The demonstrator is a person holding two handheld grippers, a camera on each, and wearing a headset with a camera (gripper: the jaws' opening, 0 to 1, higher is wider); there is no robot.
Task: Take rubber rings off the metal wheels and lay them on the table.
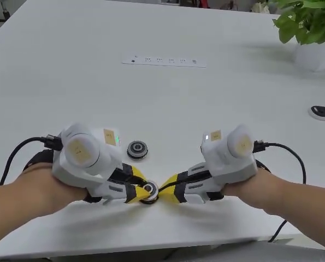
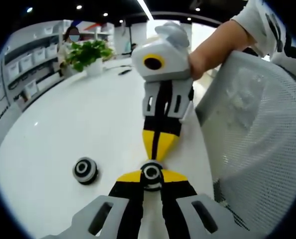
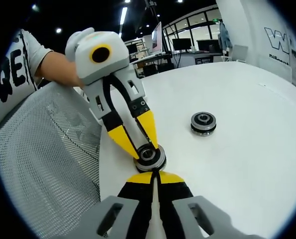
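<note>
Where the white table (image 1: 167,103) comes to its near edge, at six o'clock in the head view, a metal wheel (image 1: 148,192) lies with its dark rubber ring (image 3: 161,159) on it. A second wheel (image 1: 137,149), also ringed, lies flat just beyond, at eleven o'clock from the first and clear of both claws. Farther off at twelve o'clock a socket strip (image 1: 163,61) is set flush into the tabletop. A black object (image 1: 323,112) lies at the three o'clock edge, and a potted plant (image 1: 307,24) stands at one o'clock. The left gripper view shows a mesh chair back (image 2: 252,139) close by, with shelves of white boxes (image 2: 33,74) and ceiling lights far behind.

The left hand (image 1: 42,191) lies low at eight o'clock and points the left gripper (image 1: 139,191) inward. Its yellow-tipped jaws are spread just as wide as the first wheel and clamped on its sides. The right hand (image 1: 266,188) mirrors it from four o'clock. The right gripper (image 1: 166,194) has its jaws pressed together to a thin slit, with the tips against the wheel's rim. Whether they nip the ring I cannot tell.
</note>
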